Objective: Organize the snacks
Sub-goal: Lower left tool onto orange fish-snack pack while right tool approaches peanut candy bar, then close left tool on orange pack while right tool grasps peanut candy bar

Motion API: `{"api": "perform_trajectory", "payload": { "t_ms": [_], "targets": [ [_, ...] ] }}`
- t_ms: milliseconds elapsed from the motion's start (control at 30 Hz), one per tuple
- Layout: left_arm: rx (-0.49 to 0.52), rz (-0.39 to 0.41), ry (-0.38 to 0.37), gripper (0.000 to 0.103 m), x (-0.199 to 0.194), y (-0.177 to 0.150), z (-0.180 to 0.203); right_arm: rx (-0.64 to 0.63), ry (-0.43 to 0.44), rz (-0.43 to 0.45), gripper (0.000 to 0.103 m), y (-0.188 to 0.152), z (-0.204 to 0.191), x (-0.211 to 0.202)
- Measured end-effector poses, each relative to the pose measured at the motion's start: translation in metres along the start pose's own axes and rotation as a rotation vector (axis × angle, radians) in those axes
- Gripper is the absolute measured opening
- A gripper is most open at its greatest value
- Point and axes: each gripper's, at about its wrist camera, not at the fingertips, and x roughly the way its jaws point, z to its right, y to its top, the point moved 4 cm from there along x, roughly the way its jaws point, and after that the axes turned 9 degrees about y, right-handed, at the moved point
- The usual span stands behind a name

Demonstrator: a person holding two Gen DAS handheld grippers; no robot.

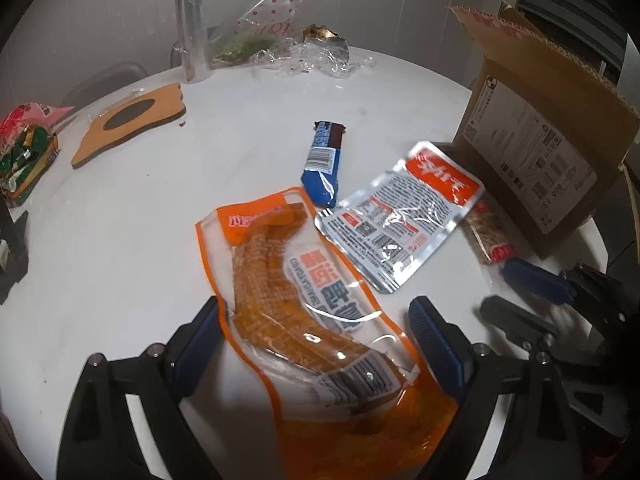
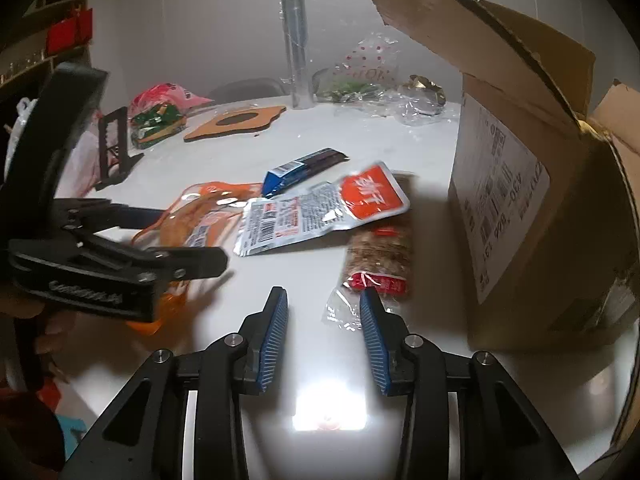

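An orange snack packet [image 1: 304, 304] lies on the white table between the open fingers of my left gripper [image 1: 316, 320]; neither pad touches it. It also shows in the right wrist view [image 2: 192, 220]. A silver and orange pouch [image 1: 404, 212] [image 2: 316, 212], a blue bar [image 1: 322, 160] [image 2: 300, 170] and a brown cereal bar with a red end [image 1: 490, 236] [image 2: 380, 256] lie beside it. My right gripper [image 2: 324, 300] is open and empty, just short of the cereal bar's clear end. An open cardboard box [image 1: 532, 160] [image 2: 532, 216] stands to the right.
A wooden cutout board [image 1: 128, 124] [image 2: 236, 122], a bag of green snacks [image 1: 24, 152] [image 2: 160, 120], a clear cylinder [image 1: 192, 20] [image 2: 296, 52] and crumpled plastic bags [image 1: 280, 40] [image 2: 372, 80] sit further back. A black stand [image 2: 118, 148] is at the left.
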Motion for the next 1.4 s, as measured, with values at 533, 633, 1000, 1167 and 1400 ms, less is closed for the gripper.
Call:
{"api": "perform_trajectory", "payload": {
  "t_ms": [533, 633, 1000, 1167, 1400],
  "targets": [
    [0.028, 0.027, 0.039, 0.09, -0.011, -0.021, -0.014, 0.007, -0.053, 0.0, 0.032, -0.033, -0.012, -0.037],
    [0.023, 0.039, 0.028, 0.088, -0.015, -0.025, -0.02, 0.0, -0.126, -0.015, 0.032, -0.04, -0.009, -0.045],
    [-0.003, 0.064, 0.022, 0.067, -0.021, -0.029, -0.031, 0.039, -0.159, 0.061, 0.051, -0.021, 0.008, -0.034],
    [-0.014, 0.064, 0.007, 0.066, -0.024, -0.032, -0.034, 0.028, -0.215, 0.065, 0.05, -0.015, 0.012, -0.016],
    [-0.023, 0.056, -0.015, 0.066, -0.029, -0.037, -0.04, 0.038, -0.192, 0.054, 0.038, -0.022, 0.013, -0.026]
  ]
}}
